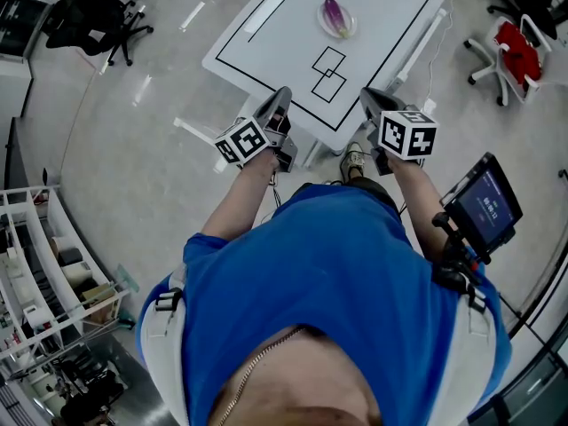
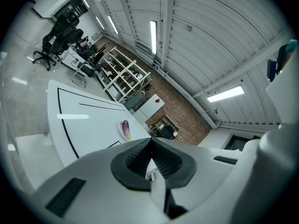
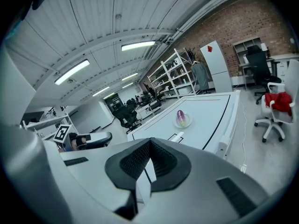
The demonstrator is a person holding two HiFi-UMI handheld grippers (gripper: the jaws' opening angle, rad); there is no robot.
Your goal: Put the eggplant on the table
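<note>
White worktop w/ eggplant on plate; left gripper & right gripper jaws closed, empty, near its edge.

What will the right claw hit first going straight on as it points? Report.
Probably the white table, near its front edge by the black squares. The right claw is shut and empty; the eggplant on its plate lies farther in. Depth is unclear.

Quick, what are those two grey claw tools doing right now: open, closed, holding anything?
The left gripper: closed, jaws together, holding nothing.
The right gripper: closed, jaws together, holding nothing.
</note>
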